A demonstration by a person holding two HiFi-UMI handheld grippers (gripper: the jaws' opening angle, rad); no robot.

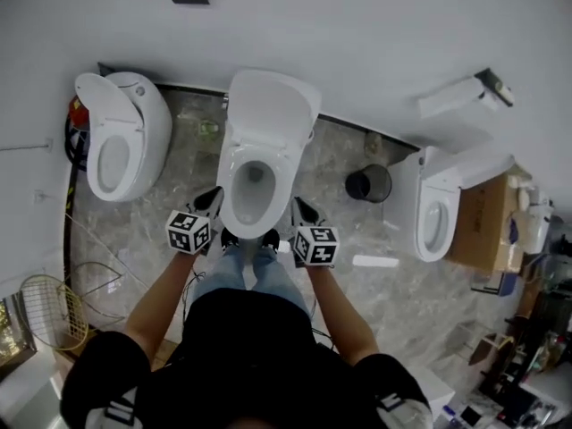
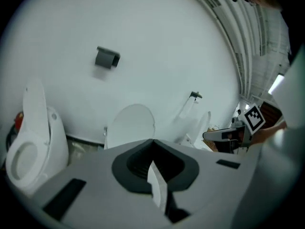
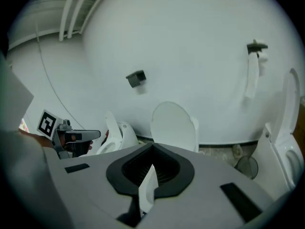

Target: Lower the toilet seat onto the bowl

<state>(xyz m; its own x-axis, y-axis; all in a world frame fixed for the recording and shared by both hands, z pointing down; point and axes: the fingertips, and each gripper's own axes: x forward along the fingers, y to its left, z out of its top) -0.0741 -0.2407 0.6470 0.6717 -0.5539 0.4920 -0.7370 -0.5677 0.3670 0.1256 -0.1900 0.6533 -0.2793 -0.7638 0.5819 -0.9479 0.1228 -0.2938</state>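
The middle toilet (image 1: pixel 259 181) stands against the white wall with its lid and seat (image 1: pixel 271 105) raised; the bowl rim (image 1: pixel 225 206) shows bare below. The raised lid (image 2: pixel 131 125) shows as a white oval in the left gripper view, and the same lid (image 3: pixel 174 125) in the right gripper view. My left gripper (image 1: pixel 212 201) hovers by the bowl's front left and my right gripper (image 1: pixel 303 209) by its front right. Both are shut with nothing between the jaws, as seen at the left gripper (image 2: pixel 153 143) and the right gripper (image 3: pixel 152 148). Neither touches the toilet.
A second toilet (image 1: pixel 121 137) stands at the left and a third (image 1: pixel 438 208) at the right. A black bin (image 1: pixel 369 183) sits between middle and right toilets. A cardboard box (image 1: pixel 483 222) is at far right, a wire basket (image 1: pixel 49 311) at lower left, cables along the left floor.
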